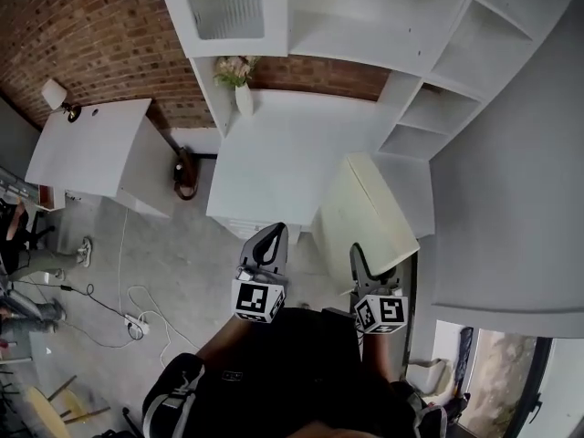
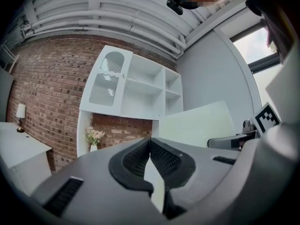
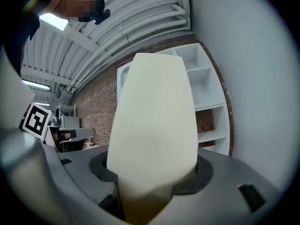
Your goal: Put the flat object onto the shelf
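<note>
The flat object is a cream board (image 1: 362, 213), and my right gripper (image 1: 362, 265) is shut on its near end. In the right gripper view the board (image 3: 154, 121) rises from between the jaws of the right gripper (image 3: 152, 171) and hides most of what lies ahead. The white shelf unit (image 1: 365, 26) stands ahead against the brick wall, and its open compartments (image 3: 206, 93) show past the board's right edge. My left gripper (image 1: 270, 241) hangs to the left of the board, shut and holding nothing. In the left gripper view its jaws (image 2: 150, 144) meet at the tip, with the board (image 2: 197, 123) to their right.
A white counter (image 1: 292, 153) sits under the shelf unit, with a vase of flowers (image 1: 239, 80) at its back left. A white desk (image 1: 91, 144) with a lamp stands at the left. Cables (image 1: 137, 318) and a bag (image 1: 185, 173) lie on the floor. A grey wall (image 1: 511, 199) closes the right side.
</note>
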